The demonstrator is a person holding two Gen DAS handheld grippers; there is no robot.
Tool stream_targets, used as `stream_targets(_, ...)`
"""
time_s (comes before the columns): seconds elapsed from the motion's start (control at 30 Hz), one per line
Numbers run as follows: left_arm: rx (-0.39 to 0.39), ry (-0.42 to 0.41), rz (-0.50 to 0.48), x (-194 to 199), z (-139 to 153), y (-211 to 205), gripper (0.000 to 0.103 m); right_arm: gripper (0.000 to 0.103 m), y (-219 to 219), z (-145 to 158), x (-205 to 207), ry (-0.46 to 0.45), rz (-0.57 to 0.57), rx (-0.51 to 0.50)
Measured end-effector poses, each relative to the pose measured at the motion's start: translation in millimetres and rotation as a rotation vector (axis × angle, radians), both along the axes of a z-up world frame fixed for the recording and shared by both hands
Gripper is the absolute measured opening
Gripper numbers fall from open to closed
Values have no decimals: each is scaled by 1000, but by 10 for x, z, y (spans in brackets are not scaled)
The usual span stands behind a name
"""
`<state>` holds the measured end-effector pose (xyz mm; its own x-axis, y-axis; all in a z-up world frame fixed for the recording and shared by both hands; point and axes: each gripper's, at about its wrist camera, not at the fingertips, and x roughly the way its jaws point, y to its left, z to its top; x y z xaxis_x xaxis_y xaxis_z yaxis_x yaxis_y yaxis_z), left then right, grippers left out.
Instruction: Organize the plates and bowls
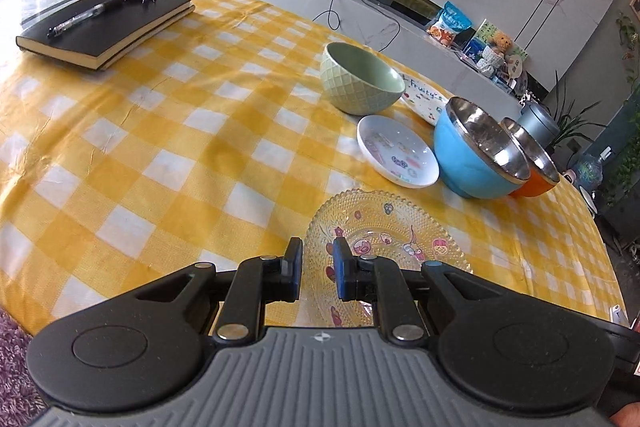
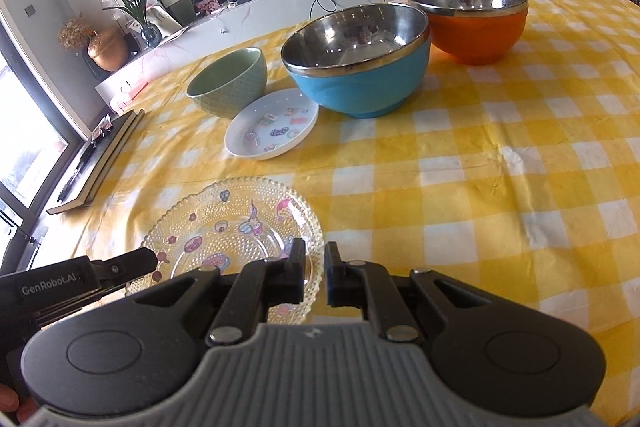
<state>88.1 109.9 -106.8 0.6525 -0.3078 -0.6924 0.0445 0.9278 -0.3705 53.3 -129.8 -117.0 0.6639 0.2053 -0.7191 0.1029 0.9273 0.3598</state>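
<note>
We tilt both grippers down: left gripper (image 1: pixel 317 254) and right gripper (image 2: pixel 314 254) each pinch the glass plate (image 2: pixel 224 223) rim; right side cloth (image 2: pixel 500 187) lies bare.

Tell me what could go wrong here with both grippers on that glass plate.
The glass plate is pinched only at its near rim by the left gripper and right gripper, so it could tilt or slip. Lifted carelessly, it might knock the white plate or blue bowl just beyond.
</note>
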Motion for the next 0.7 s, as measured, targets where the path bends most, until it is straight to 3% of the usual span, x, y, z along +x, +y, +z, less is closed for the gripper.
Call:
stream_targets(0.43, 39, 14, -2, 11, -76, -35, 18, 11, 60, -4, 3, -21, 27, -33)
stream_targets(0.5, 37, 12, -4, 12, -61, -34, 23, 13, 42, 1, -1, -22, 26, -33)
stream_targets(0.57, 31, 8, 2, 4, -36, -29, 35, 25, 26, 18, -17, -30, 24, -37)
stream_targets(0.7, 72, -23, 10, -17, 52, -50, 43, 33, 2, 99, -62, -65, 29, -53)
